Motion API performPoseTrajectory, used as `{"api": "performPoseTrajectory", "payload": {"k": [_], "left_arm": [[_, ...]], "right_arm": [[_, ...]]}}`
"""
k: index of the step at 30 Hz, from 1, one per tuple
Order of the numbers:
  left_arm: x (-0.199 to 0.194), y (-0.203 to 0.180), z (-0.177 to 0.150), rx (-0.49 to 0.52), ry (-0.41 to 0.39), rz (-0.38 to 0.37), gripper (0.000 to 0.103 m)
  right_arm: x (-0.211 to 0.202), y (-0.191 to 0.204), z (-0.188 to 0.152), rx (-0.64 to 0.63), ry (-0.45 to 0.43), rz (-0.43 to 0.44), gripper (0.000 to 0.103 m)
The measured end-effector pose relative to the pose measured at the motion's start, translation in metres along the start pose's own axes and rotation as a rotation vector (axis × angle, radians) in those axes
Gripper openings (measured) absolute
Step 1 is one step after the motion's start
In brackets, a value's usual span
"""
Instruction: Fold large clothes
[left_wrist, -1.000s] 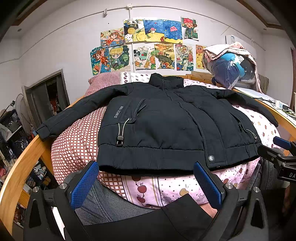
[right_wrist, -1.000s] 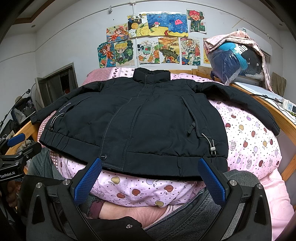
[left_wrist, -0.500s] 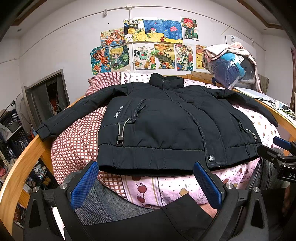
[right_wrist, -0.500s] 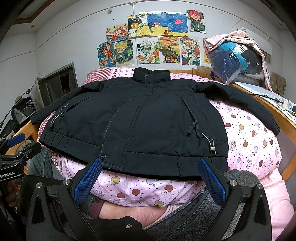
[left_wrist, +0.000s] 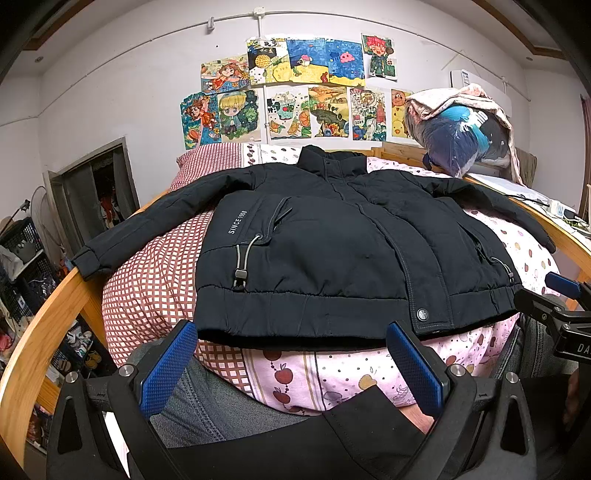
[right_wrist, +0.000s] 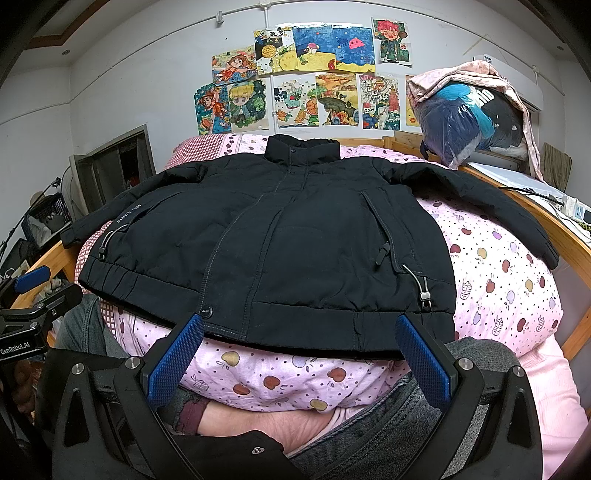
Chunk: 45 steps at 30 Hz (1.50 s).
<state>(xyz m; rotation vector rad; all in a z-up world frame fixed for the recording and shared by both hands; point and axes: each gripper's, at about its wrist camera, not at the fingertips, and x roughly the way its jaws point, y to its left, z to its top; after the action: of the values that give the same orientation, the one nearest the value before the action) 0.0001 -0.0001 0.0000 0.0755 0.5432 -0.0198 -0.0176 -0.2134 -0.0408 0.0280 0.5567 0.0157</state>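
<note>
Left gripper (left_wrist: 291, 356) wide open, holding nothing, right gripper (right_wrist: 301, 350) the same, bumpy blue pads (right_wrist: 175, 362), puffy black jacket (left_wrist: 332, 251) flat on soft dotted pink quilt (right_wrist: 498, 280).

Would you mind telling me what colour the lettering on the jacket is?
White, reading "SINCE 1968", on the black jacket; clearest in the left wrist view.

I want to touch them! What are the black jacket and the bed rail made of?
The black jacket looks like matte woven cloth with soft padding inside: it puffs up and shows stitched seams and a snap button. The bed rail looks like smooth, varnished wood: orange-brown, with a slight shine.
</note>
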Motion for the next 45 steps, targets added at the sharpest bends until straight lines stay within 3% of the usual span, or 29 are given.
{"api": "performPoseTrajectory", "payload": {"k": [14, 20, 29, 37, 41, 45], "left_arm": [[0.009, 0.004, 0.003, -0.011, 0.034, -0.005, 0.103], [0.026, 0.007, 0.019, -0.016, 0.037, 0.003, 0.103], [0.061, -0.003, 0.063, 0.001, 0.043, -0.041, 0.103], [0.1, -0.015, 0.115, 0.054, 0.07, -0.069, 0.103], [0.121, -0.023, 0.142, 0.094, 0.084, -0.088, 0.103], [0.144, -0.03, 0.169, 0.104, 0.104, -0.109, 0.103]], "right_arm": [[0.002, 0.002, 0.001, -0.004, 0.019, 0.004, 0.102], [0.007, 0.0, 0.008, -0.003, 0.027, 0.022, 0.102], [0.02, 0.012, 0.031, -0.076, 0.068, -0.071, 0.102], [0.03, 0.026, 0.067, -0.223, 0.04, -0.248, 0.102], [0.04, 0.018, 0.089, -0.212, 0.026, -0.279, 0.102], [0.049, -0.003, 0.109, -0.138, -0.004, -0.239, 0.102]]}}
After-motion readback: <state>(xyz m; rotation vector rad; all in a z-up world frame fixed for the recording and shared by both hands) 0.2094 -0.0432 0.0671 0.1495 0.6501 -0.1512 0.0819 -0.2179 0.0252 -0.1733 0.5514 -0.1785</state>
